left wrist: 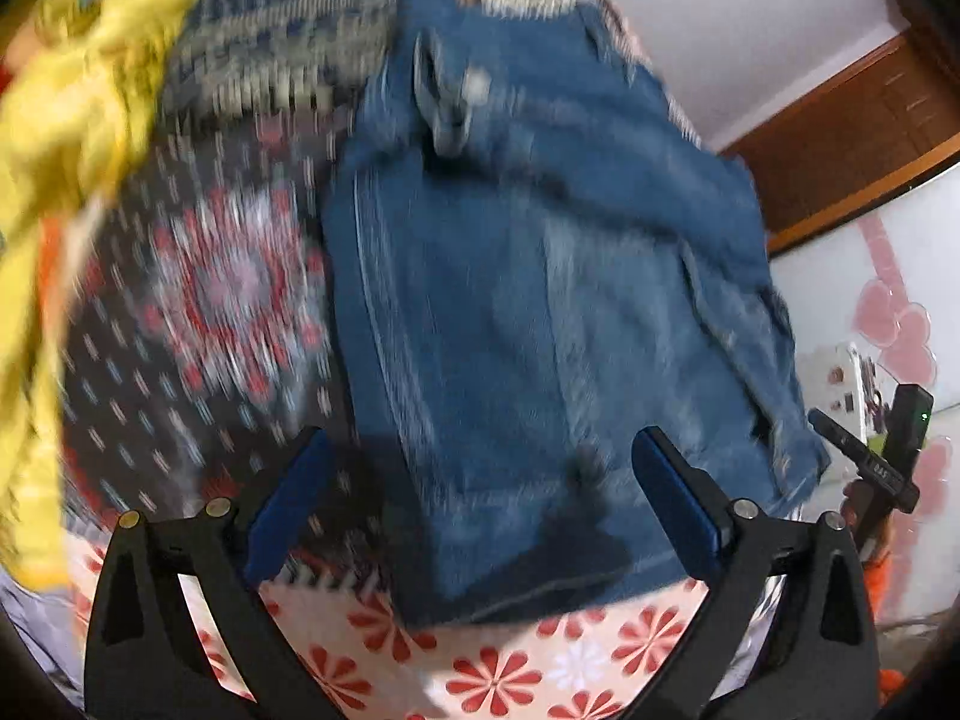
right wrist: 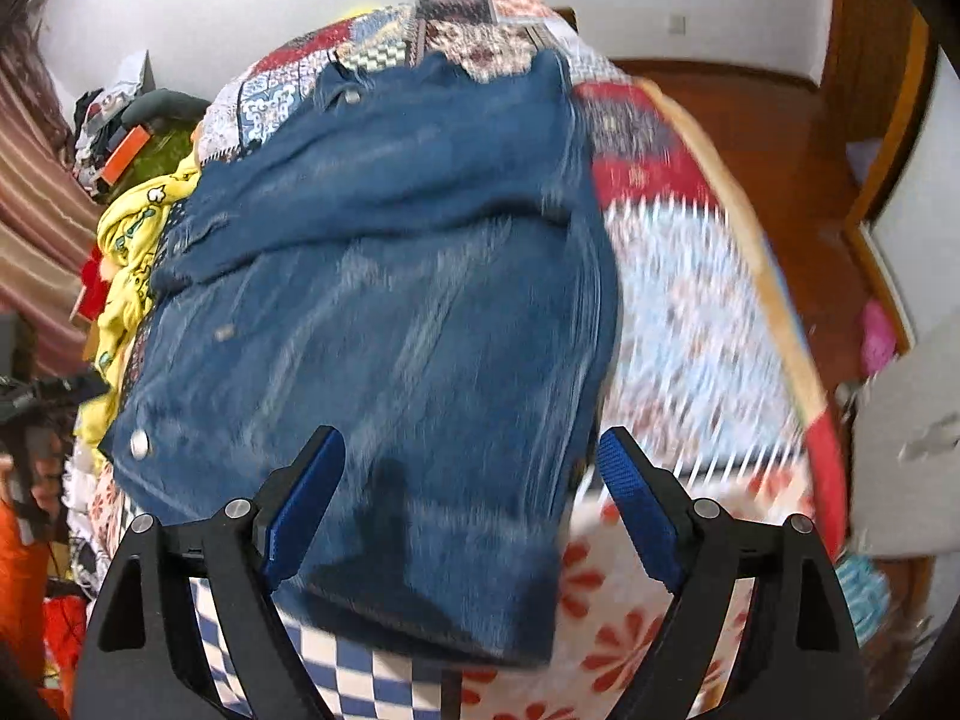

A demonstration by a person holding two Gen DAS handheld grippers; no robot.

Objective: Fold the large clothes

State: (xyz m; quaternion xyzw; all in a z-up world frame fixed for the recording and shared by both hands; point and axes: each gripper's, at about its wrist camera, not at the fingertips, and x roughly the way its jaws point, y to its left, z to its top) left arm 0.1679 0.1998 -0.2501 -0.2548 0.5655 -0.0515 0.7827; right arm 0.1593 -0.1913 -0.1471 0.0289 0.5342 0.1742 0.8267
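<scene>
Blue jacket on the bed, both claws wide apart above its near end.

The yellow cloth (left wrist: 78, 120) is bunched by the bed's left edge. The denim jacket (left wrist: 540, 300) lies along the middle of the patchwork bedspread (left wrist: 198, 300), long way pointing off from the claws. The left gripper (left wrist: 480, 504) is spread and holds nothing. The right gripper (right wrist: 474, 498) is spread too. The jacket's near hem sits just under both, so neither looks nearer.

A faded blue denim jacket (right wrist: 384, 300) with pale streaks covers a patchwork quilt (right wrist: 678, 276) of red flowers, blue-white checks and dark medallions; at nine o'clock, a yellow printed garment (right wrist: 129, 252).
</scene>
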